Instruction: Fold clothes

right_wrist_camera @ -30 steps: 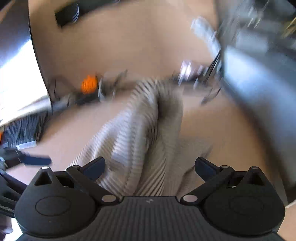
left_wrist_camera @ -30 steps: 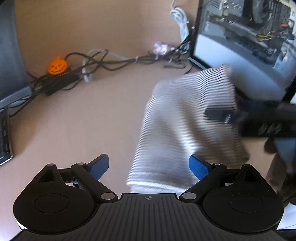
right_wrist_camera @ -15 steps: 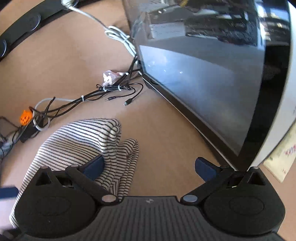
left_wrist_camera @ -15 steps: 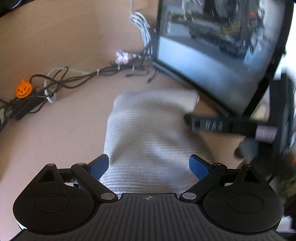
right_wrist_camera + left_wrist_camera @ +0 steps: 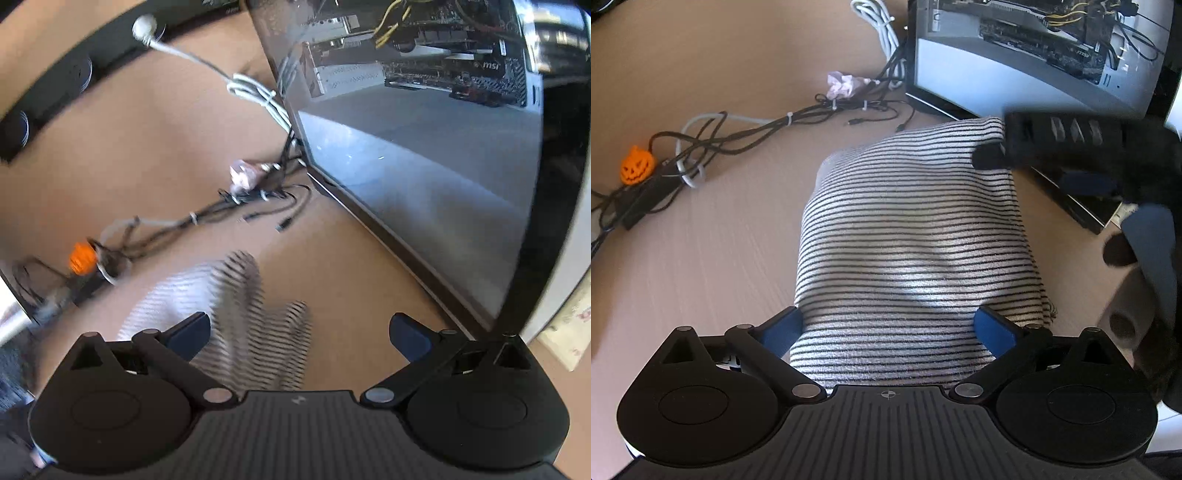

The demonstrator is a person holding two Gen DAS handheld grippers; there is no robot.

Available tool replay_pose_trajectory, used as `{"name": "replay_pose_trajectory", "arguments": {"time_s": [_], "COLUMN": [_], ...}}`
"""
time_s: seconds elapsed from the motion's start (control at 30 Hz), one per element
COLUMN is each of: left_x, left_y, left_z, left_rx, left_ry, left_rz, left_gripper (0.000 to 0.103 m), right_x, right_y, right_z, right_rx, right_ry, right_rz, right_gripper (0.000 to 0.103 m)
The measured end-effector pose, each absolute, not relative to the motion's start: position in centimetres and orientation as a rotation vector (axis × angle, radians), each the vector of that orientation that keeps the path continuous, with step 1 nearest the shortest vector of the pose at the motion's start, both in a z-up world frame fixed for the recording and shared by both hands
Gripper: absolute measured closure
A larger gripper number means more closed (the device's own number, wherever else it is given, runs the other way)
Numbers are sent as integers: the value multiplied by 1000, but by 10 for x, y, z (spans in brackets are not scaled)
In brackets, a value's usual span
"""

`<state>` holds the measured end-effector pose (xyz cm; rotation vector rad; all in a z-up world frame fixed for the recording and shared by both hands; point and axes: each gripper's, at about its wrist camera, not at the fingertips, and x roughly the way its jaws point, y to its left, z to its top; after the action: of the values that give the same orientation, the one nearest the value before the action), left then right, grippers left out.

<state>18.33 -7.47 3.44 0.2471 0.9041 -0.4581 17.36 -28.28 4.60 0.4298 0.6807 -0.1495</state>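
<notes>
Hovering your left gripper point(image 5: 886, 328) with fingers spread wide over the near end of the one striped garment point(image 5: 912, 236), folded on the desk point(image 5: 701, 240), probably to press or check the fold; your right gripper point(image 5: 299, 332) is spread too, gripping nothing, by the far corner near one PC case point(image 5: 424, 155), one pumpkin toy point(image 5: 636, 170)

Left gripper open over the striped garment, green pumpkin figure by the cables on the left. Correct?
Not quite: the pumpkin figure is orange, not green, as the left wrist view shows. The rest holds: the left gripper is open over the striped garment, and the pumpkin sits by the cables on the left.
</notes>
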Motion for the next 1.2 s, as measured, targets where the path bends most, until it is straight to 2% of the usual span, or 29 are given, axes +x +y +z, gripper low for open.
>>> {"name": "replay_pose_trajectory", "arguments": {"time_s": [0.37, 0.83, 1.03, 1.2], "left_x": [183, 181, 175, 174], "left_y": [-72, -40, -12, 1], "left_z": [31, 41, 49, 49], "left_rx": [238, 161, 154, 129], "left_ry": [909, 915, 899, 912], "left_rz": [-467, -431, -339, -287], "left_gripper": [0, 0, 0, 0], "right_x": [191, 213, 239, 254], "right_y": [-302, -276, -227, -205], "right_z": [2, -2, -5, 16], "right_rx": [593, 362, 270, 212], "right_ry": [731, 755, 792, 776], "right_rz": [-216, -84, 117, 248], "right_gripper": [0, 0, 0, 0]}}
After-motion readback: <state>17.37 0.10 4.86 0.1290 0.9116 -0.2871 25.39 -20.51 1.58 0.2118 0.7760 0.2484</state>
